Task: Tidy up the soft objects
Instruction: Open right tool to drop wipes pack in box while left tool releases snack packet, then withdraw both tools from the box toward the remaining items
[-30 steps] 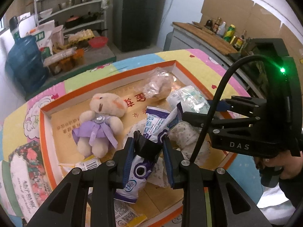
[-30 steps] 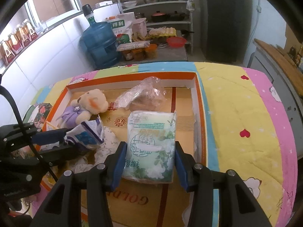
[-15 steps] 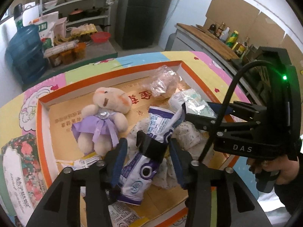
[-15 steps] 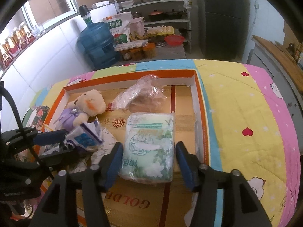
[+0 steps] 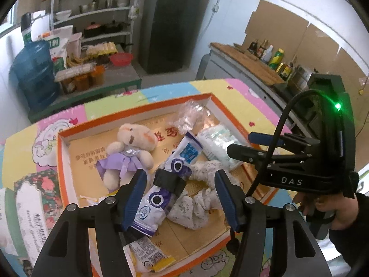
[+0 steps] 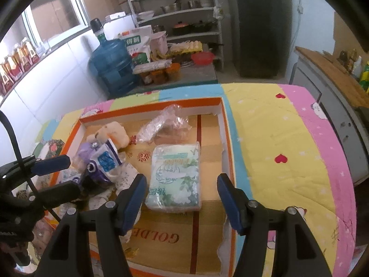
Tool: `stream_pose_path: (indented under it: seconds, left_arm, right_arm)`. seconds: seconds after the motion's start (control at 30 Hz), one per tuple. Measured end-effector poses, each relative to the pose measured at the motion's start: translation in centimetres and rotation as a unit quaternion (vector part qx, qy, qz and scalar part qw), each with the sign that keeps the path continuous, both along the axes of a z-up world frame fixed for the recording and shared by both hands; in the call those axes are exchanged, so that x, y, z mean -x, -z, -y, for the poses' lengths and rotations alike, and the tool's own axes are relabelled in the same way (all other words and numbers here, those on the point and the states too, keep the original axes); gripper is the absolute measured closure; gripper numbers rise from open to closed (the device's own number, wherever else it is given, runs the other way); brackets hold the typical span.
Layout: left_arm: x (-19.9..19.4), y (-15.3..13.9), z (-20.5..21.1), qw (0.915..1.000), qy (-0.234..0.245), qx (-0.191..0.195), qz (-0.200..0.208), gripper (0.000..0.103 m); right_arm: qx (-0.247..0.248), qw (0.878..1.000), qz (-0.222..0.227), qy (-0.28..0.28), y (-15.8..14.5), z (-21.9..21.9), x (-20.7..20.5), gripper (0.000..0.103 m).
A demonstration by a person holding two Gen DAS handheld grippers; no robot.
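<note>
An orange-rimmed cardboard box holds the soft things. My left gripper hovers over a white-and-purple pouch with a black clip; its jaws are opening and the pads stand off the pouch. The pouch rests on a floral cloth, beside a teddy bear in a purple dress. My right gripper hangs above a green-printed tissue pack; its jaws are opening too, clear of the pack on both sides. A crumpled clear plastic bag lies at the box's far side.
The box sits on a colourful quilted cover. A floral tin lies left of the box, and a small printed packet is in its near corner. A hand holds the right gripper. A water jug and shelves stand behind.
The left jaws opened and let go of the pouch, which now lies on the cloth. The right jaws widened away from the tissue pack. Both grippers rose and drew back a little.
</note>
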State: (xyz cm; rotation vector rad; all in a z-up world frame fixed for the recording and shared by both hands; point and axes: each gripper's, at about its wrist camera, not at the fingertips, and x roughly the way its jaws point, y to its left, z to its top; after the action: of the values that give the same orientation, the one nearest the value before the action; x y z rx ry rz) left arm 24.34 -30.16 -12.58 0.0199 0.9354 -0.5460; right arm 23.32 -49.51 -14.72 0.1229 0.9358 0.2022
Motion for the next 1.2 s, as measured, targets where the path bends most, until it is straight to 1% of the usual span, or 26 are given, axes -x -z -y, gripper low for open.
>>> stream_pose_path:
  seconds: [0.27,0.57,0.73,1.0,1.2]
  left_arm:
    - [2.0,-3.3,-1.4,0.9990,0.007,0.026,0.035,0.040]
    - [4.4,-6.1,-3.9,0.9962,0.020,0.059,0.061,0.040]
    - [5.9,-7.9,-6.2,0.9933,0.024,0.079,0.081,0.040]
    - [7.9,-9.2,-10.0,0.9909,0.024,0.090,0.097,0.040]
    - [9.0,-9.5,-13.5,0.9901,0.018,0.098,0.099,0.040]
  right_arm:
    - [-0.001,0.999,0.025,0.027,-2.2,-0.3,2.0,0.040]
    - [0.013,0.998,0.051,0.046,-4.9,-2.3,4.7,0.040]
    - [0.019,0.996,0.069,0.058,-6.7,-4.1,6.5,0.040]
    - [0.027,0.993,0.090,0.076,-8.6,-7.5,9.1,0.040]
    - [0.036,0.991,0.102,0.084,-9.7,-10.5,11.3,0.040]
